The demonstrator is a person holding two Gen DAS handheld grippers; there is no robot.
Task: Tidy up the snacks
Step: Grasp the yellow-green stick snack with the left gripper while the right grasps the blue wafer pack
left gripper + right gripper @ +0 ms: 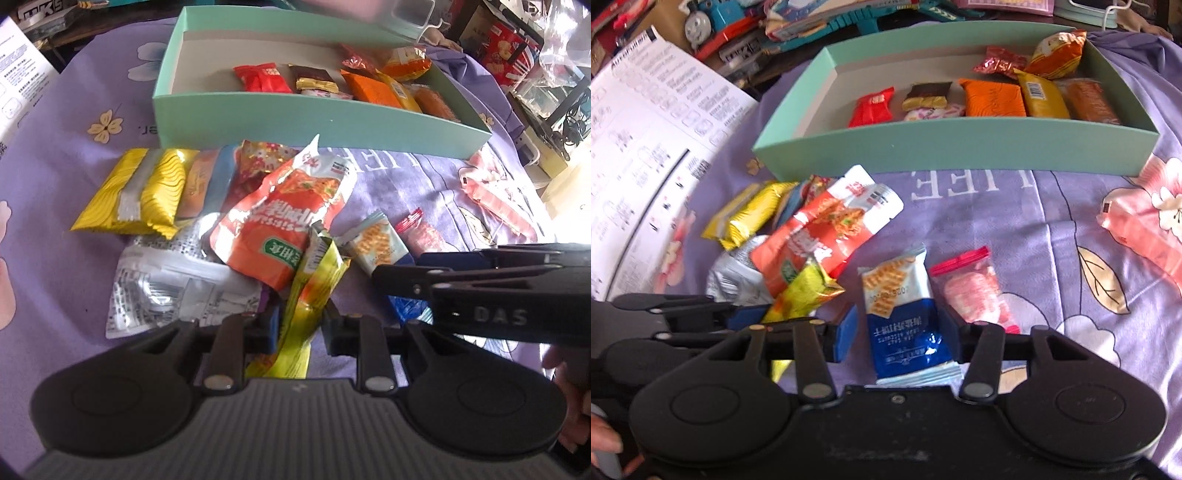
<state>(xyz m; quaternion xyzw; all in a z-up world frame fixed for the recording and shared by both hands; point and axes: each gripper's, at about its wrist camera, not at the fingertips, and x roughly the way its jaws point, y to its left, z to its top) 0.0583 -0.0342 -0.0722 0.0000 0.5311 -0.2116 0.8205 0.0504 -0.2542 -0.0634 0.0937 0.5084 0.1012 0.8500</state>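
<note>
Right claw (895,338) straddles blue cracker packet (908,332).

"DAS" is embossed on the right gripper's black arm (500,316). Purple cloth (997,229) bears inverted "LEE" at twelve o'clock; packet print is illegible.

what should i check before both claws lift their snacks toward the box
1. Left claw shut on the yellow-green foil packet: ok.
2. Right claw gripping the blue-and-white cracker packet: cannot tell; the packet sits between the pads, contact unclear.
3. Yellow-green packet free of the pile: not ok; the orange-red noodle sachet lies over its top.
4. Space in the mint-green cardboard box: ok; its left part is bare.
5. Pink sweet wrapper outside the right claw: ok.
</note>
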